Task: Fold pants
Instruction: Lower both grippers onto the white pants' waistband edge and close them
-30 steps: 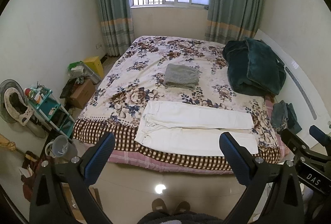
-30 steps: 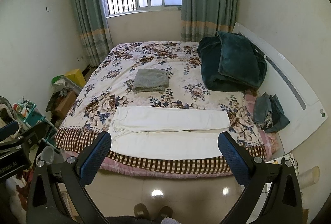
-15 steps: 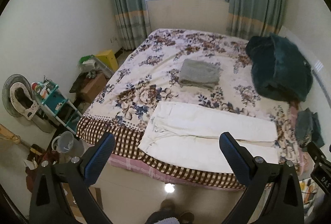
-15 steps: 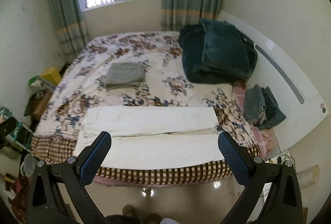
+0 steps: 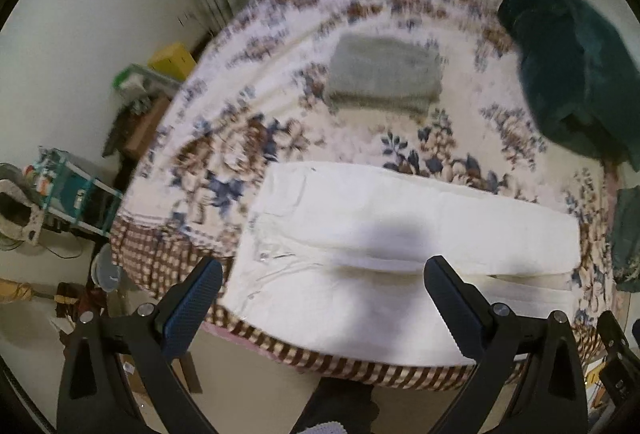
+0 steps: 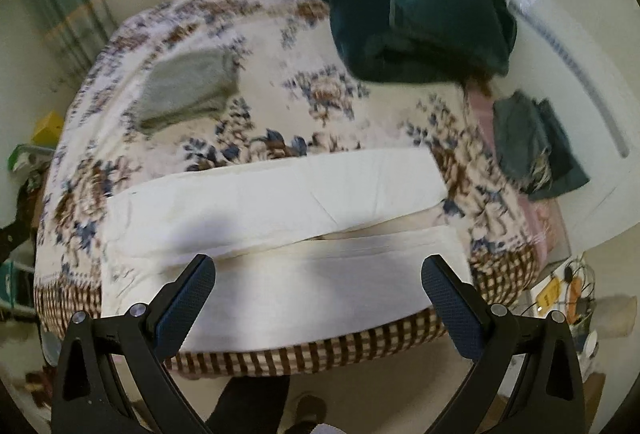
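Observation:
White pants [image 5: 380, 234] lie flat along the near edge of the floral bed [image 5: 280, 113], waist to the left and both legs stretched right, side by side. They also show in the right wrist view [image 6: 280, 234]. My left gripper [image 5: 324, 286] is open and empty, above the waist end. My right gripper [image 6: 318, 282] is open and empty, above the near leg's middle. Neither touches the cloth.
A folded grey garment [image 5: 384, 77] lies mid-bed. A dark green blanket [image 6: 420, 13] is piled at the far right, with folded dark clothes [image 6: 532, 141] by the white headboard [image 6: 600, 137]. A shelf and clutter [image 5: 72, 189] stand on the floor left.
Both grippers have moved forward and down toward the bed, so the pants look much larger. Both stay open. The pants have not moved.

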`<state>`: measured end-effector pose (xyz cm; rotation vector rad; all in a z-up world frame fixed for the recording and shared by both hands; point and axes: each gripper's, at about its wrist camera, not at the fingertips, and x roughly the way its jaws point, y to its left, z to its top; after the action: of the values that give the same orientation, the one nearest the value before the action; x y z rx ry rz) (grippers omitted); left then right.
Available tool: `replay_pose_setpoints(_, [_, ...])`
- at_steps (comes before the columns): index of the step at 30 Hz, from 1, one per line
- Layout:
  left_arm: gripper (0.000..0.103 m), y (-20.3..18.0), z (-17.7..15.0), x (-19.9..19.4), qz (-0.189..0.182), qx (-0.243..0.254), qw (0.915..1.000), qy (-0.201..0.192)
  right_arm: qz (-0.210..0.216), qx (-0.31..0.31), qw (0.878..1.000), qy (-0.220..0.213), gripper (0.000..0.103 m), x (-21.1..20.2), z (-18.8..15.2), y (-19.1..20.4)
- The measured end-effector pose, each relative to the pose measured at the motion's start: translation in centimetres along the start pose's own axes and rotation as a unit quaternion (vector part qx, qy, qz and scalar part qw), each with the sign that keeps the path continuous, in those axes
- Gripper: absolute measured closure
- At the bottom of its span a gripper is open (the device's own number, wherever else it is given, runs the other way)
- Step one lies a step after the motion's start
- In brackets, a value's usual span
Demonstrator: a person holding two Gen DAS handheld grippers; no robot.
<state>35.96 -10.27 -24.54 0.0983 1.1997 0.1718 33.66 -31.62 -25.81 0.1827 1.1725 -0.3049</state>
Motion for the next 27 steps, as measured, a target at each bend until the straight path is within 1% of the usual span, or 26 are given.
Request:
replay_pose_setpoints(1, [0.000, -0.8, 1.4, 2.5, 0.002, 0.001, 0.9998, 0.019, -0.001, 0.008, 1.000, 0.013, 0.000, 2.5, 1.4, 0.0])
replay_pose_setpoints(4, [0.000, -1.8, 3.9, 7.9, 0.001, -0.001, 0.9981, 0.061, -0.009, 0.038, 0.998, 0.055, 0.000, 10.3, 5.0, -0.3])
replay_pose_setpoints(5, [0.000, -2.3, 5.0, 10.6, 0.002, -0.005, 0.9967, 0.081, -0.012, 0.052, 0.996, 0.070, 0.000, 13.1, 6.1, -0.6])
replay_pose_setpoints(8, [0.000, -3.3, 7.4, 16.9, 0.002, -0.022, 0.9922, 0.123, -0.018, 0.096, 0.989, 0.109, 0.000, 21.0, 9.0, -1.7])
replay_pose_setpoints(10, [0.000, -3.9, 9.2, 22.2, -0.004, -0.050, 0.9858, 0.160, -0.018, 0.132, 0.982, 0.136, 0.000, 25.9, 10.3, -3.1])
replay_pose_setpoints(11, [0.000, -3.9, 9.6, 23.8, -0.007, -0.061, 0.9829, 0.174, -0.017, 0.154, 0.976, 0.153, 0.000, 28.6, 11.0, -4.1])
replay_pose_setpoints(13, [0.000, -4.3, 10.7, 28.3, -0.012, -0.093, 0.9743, 0.205, -0.010, 0.197, 0.964, 0.179, 0.000, 33.2, 11.8, -5.8])
replay_pose_setpoints(14, [0.000, -4.6, 11.1, 31.0, -0.015, -0.113, 0.9673, 0.227, -0.010, 0.218, 0.957, 0.189, 0.000, 35.5, 12.2, -6.8])
replay_pose_setpoints(15, [0.001, -4.7, 11.2, 32.9, -0.012, -0.126, 0.9615, 0.244, -0.009, 0.237, 0.951, 0.200, 0.000, 38.1, 12.8, -7.6])
replay_pose_setpoints(16, [0.006, -4.7, 11.4, 34.8, -0.008, -0.143, 0.9552, 0.259, -0.011, 0.251, 0.945, 0.209, 0.000, 39.8, 12.9, -8.4])
replay_pose_setpoints(17, [0.008, -4.6, 11.4, 36.6, -0.009, -0.163, 0.9484, 0.272, -0.014, 0.271, 0.937, 0.221, 0.000, 41.9, 13.0, -9.3])
replay_pose_setpoints(18, [0.015, -4.4, 11.3, 38.3, 0.001, -0.177, 0.9421, 0.285, -0.018, 0.290, 0.928, 0.233, 0.000, 44.2, 13.2, -10.1])
replay_pose_setpoints(19, [0.019, -4.1, 11.2, 39.5, 0.008, -0.191, 0.9363, 0.295, -0.020, 0.307, 0.920, 0.241, 0.000, 45.7, 13.2, -10.8])
replay_pose_setpoints(20, [0.022, -3.6, 10.9, 41.0, 0.009, -0.213, 0.9276, 0.307, -0.018, 0.328, 0.910, 0.252, 0.000, 47.7, 13.3, -11.6])
replay_pose_setpoints(22, [0.028, -2.8, 10.5, 42.5, 0.011, -0.242, 0.9171, 0.317, -0.011, 0.365, 0.892, 0.265, 0.000, 50.6, 13.3, -12.9])
replay_pose_setpoints(23, [0.029, -2.4, 10.3, 42.9, 0.015, -0.258, 0.9149, 0.310, -0.009, 0.383, 0.883, 0.272, 0.000, 52.0, 13.3, -13.5])
replay_pose_setpoints(24, [0.036, -2.2, 10.2, 42.9, 0.018, -0.267, 0.9145, 0.303, -0.005, 0.397, 0.875, 0.276, 0.000, 53.1, 13.3, -13.9])
replay_pose_setpoints(25, [0.051, -2.1, 10.1, 42.7, 0.025, -0.271, 0.9159, 0.295, -0.002, 0.412, 0.867, 0.281, 0.000, 54.4, 13.2, -14.3])
replay_pose_setpoints(26, [0.060, -2.2, 10.1, 42.2, 0.033, -0.269, 0.9205, 0.281, -0.004, 0.418, 0.863, 0.283, 0.002, 55.1, 13.2, -14.5])
replay_pose_setpoints(27, [0.074, -2.5, 10.0, 41.5, 0.046, -0.262, 0.9248, 0.272, -0.009, 0.424, 0.860, 0.284, 0.005, 55.6, 13.1, -14.6])
